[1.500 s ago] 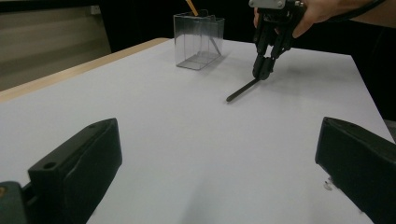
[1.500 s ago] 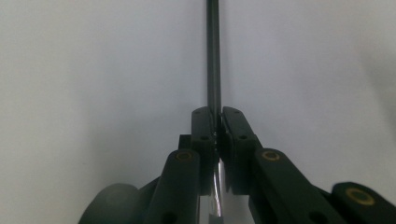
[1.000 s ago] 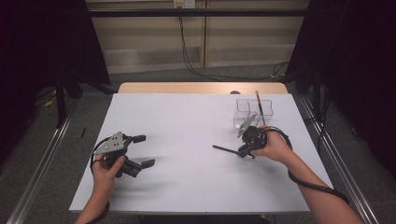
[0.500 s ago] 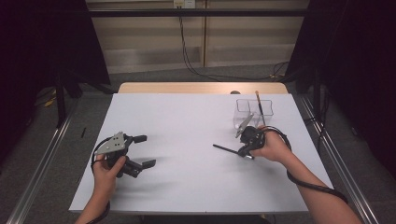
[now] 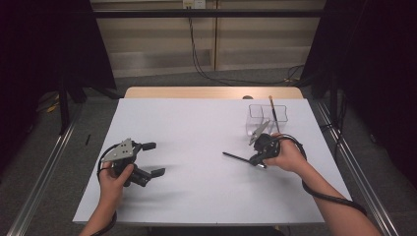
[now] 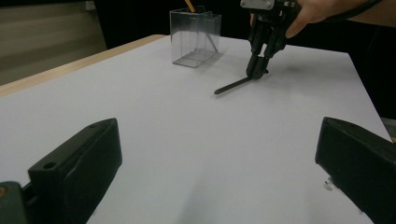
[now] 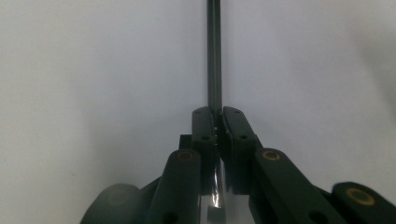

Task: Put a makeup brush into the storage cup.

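Note:
A thin dark stick (image 5: pixel 235 157) lies flat on the white table (image 5: pixel 206 196), right of centre. My right gripper (image 5: pixel 256 162) points down at the stick's near end and is shut on it; in the right gripper view the two jaws meet around the stick (image 7: pixel 214 56) at the right gripper (image 7: pixel 216 116). The left gripper view shows the same grip from across the table: right gripper (image 6: pixel 257 72), stick (image 6: pixel 231 86). My left gripper (image 5: pixel 154 159) rests at the table's left with its jaws wide apart and nothing between them (image 6: pixel 219 172).
A clear two-part container (image 5: pixel 265 120) stands just behind the right hand, with a wooden-handled brush (image 5: pixel 273 110) leaning in it; it appears at the back in the left gripper view as the container (image 6: pixel 194 35). A cable trails from the right gripper along the forearm.

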`<state>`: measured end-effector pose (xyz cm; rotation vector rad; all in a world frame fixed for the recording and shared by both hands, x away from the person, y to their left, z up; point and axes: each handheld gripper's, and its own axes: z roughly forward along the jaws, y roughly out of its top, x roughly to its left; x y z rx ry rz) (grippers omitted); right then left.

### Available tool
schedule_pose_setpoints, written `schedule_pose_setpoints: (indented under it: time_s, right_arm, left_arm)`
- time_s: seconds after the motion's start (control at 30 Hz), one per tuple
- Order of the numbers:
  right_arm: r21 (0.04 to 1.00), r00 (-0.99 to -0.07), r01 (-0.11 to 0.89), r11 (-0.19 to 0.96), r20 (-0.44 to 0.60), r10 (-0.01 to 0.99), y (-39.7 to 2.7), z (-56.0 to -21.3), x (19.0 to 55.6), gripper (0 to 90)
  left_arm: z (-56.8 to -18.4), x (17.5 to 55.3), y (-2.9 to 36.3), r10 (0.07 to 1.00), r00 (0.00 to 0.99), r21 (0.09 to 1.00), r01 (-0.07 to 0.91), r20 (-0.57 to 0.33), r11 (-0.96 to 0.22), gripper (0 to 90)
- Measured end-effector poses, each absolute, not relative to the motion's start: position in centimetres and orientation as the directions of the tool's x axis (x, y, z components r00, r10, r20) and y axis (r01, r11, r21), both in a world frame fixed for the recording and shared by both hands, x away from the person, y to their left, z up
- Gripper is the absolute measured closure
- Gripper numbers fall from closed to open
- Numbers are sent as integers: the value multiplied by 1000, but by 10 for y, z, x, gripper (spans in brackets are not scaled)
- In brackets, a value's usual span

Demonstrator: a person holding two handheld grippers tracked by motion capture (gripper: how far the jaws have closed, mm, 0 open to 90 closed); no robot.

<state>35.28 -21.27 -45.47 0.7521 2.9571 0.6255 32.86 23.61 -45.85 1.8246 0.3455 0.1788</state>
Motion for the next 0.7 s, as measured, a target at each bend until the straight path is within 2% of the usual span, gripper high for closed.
schedule_pose_setpoints:
  time_s: [0.47,0.7]
  right_arm:
    - [443,-933,342,829,55,356,-188,-438,343,842]
    - [435,-948,305,847,50,316,-175,-432,337,841]
  left_arm:
    - [-452,332,227,311,949,957,136,-52,-256,4]
    - [-450,333,218,300,952,951,141,-55,-274,3]
